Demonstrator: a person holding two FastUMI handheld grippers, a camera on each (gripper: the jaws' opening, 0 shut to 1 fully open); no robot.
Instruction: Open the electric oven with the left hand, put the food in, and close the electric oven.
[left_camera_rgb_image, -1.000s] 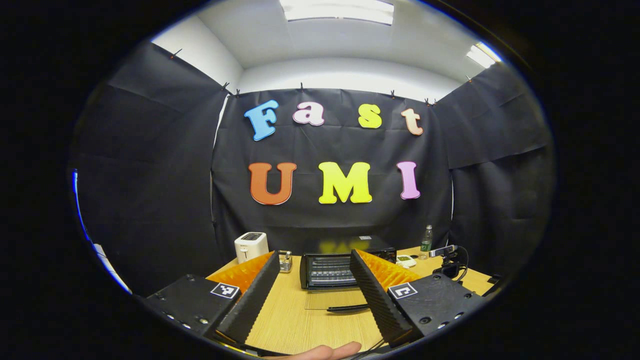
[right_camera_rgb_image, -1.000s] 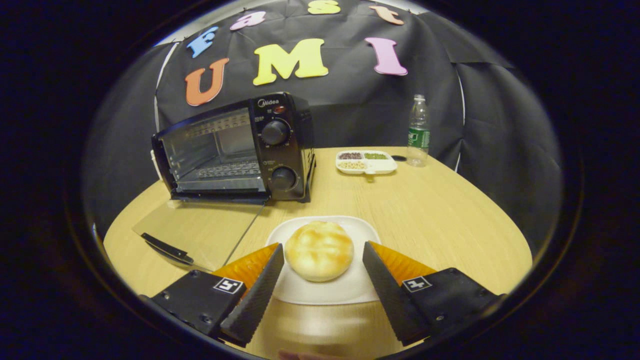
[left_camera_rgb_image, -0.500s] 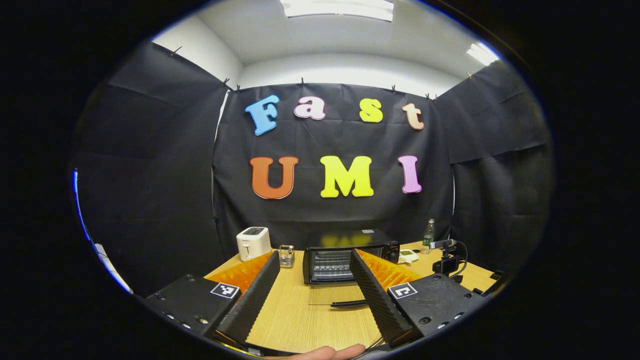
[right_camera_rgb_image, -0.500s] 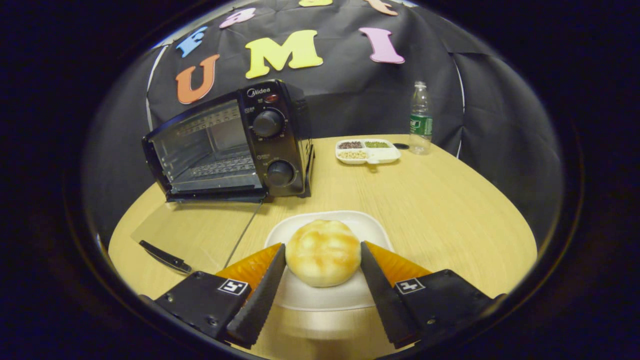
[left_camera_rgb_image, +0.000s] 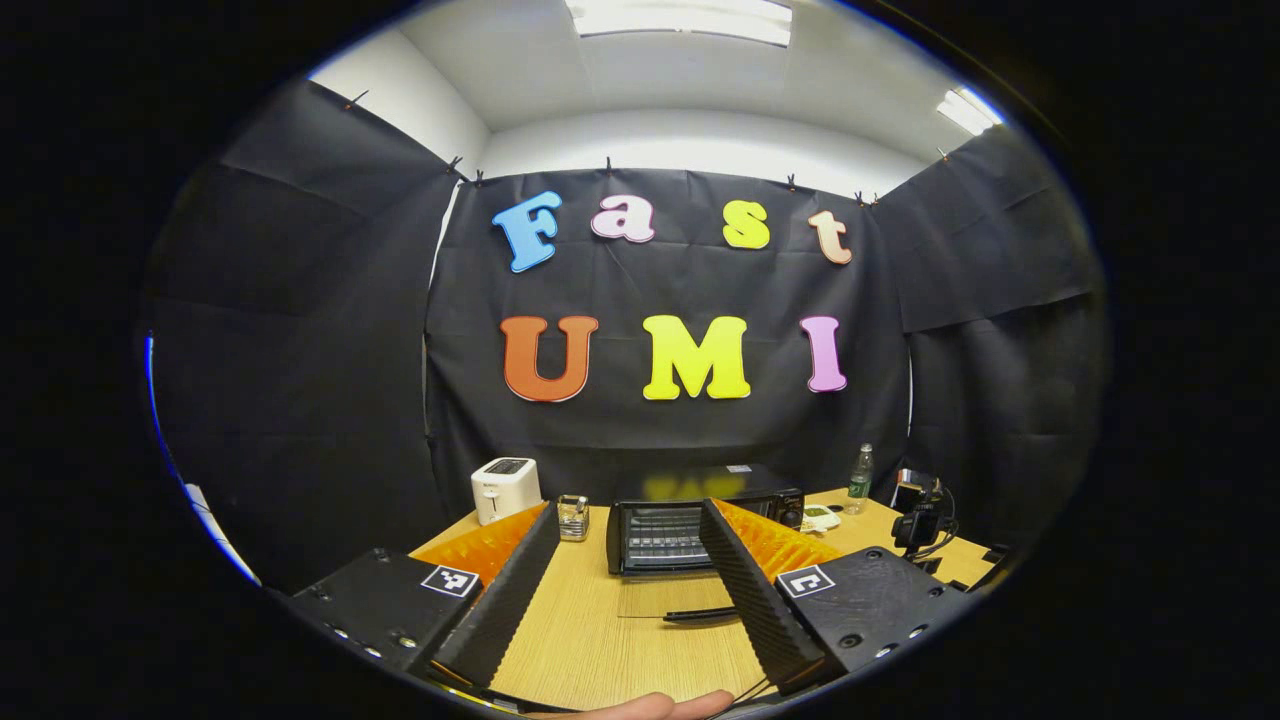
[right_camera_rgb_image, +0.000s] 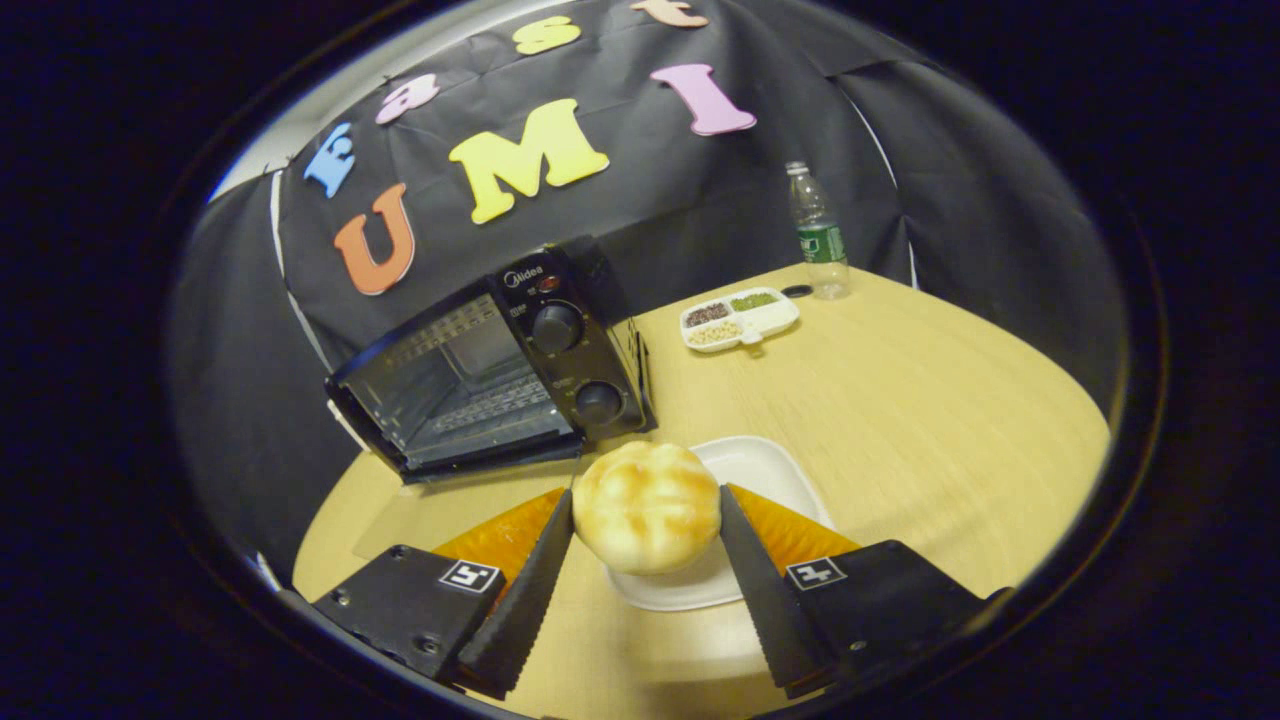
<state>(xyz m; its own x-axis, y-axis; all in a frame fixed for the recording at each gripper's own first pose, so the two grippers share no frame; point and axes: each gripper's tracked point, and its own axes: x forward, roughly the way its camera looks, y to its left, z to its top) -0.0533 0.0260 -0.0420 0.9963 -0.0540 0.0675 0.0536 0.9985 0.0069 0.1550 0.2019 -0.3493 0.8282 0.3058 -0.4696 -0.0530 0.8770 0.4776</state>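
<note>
Right claw (right_camera_rgb_image: 645, 520) clamped on both sides of the bun (right_camera_rgb_image: 646, 505), held over the near edge of the white plate (right_camera_rgb_image: 760, 470). Oven (right_camera_rgb_image: 490, 375) just behind, door (left_camera_rgb_image: 665, 598) lying flat on the desk (right_camera_rgb_image: 900, 400). Left claw (left_camera_rgb_image: 625, 570) spread wide, holding nothing.

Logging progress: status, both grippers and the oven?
Left hand-held gripper open, empty. Right hand-held gripper shut on bun, above plate. Oven door open.
</note>
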